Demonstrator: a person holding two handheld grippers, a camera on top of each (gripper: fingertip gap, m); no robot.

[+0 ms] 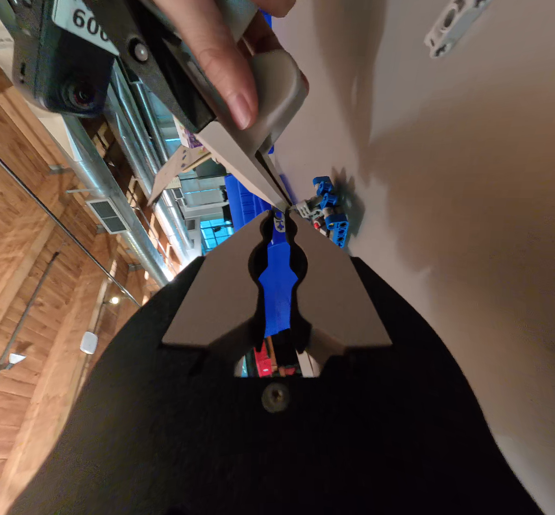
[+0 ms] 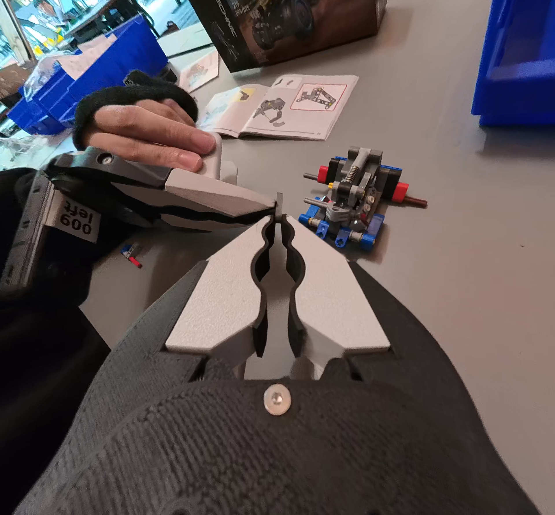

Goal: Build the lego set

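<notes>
In the right wrist view alone, both claws point(image 2: 279, 217) point(image 2: 275, 204) visibly clamp one grey beam point(image 2: 280, 204).

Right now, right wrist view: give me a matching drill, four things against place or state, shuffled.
Things:
1. grey piece
2. booklet
3. brick model
4. bin

Place or state:
A. blue, at the picture's right edge
B. lying open, in front of the box
C. upright at the tips of the right gripper
D. standing on the table, red parts at both sides

Pairs: 1-C, 2-B, 3-D, 4-A
</notes>
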